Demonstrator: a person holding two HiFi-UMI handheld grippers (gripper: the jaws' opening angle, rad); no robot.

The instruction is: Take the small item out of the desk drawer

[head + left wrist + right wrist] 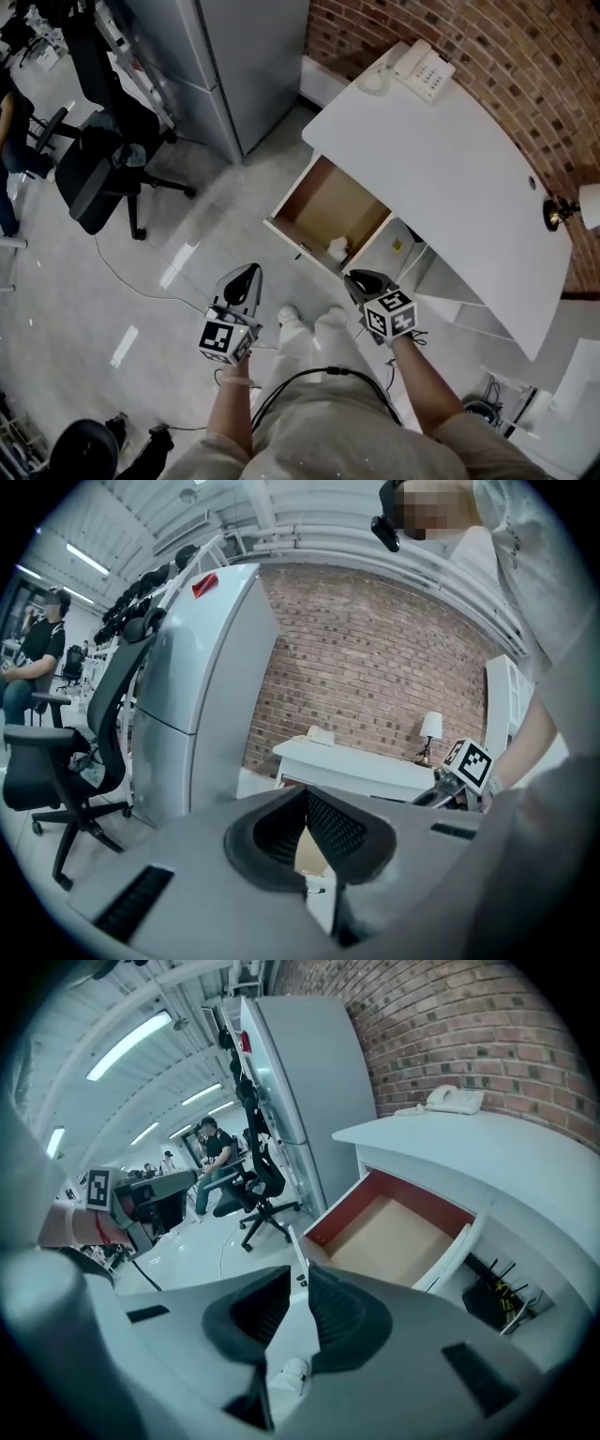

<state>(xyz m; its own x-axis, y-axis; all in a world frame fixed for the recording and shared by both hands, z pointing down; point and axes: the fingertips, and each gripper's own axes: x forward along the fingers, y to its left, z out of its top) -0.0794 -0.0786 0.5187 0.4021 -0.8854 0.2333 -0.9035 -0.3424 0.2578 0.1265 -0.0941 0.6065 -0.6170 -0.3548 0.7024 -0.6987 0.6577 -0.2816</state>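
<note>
Hovering near the open drawer point(323, 202), right gripper point(298, 1274) empty with jaws a narrow crack apart, left gripper point(306, 791) pinched together on nothing, item point(337, 248) untouched in the drawer's near right corner, so reach, grab and lift remain.

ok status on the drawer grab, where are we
Left gripper shut, empty, over the floor. Right gripper slightly open, empty, by the drawer front. Small white item in the open drawer's near corner, untouched. Nothing blocking it.

One desk point(450, 159), one drawer point(323, 202), one small item point(337, 247), one telephone point(424, 70), one lamp point(572, 211), two claws point(248, 273) point(366, 278).
</note>
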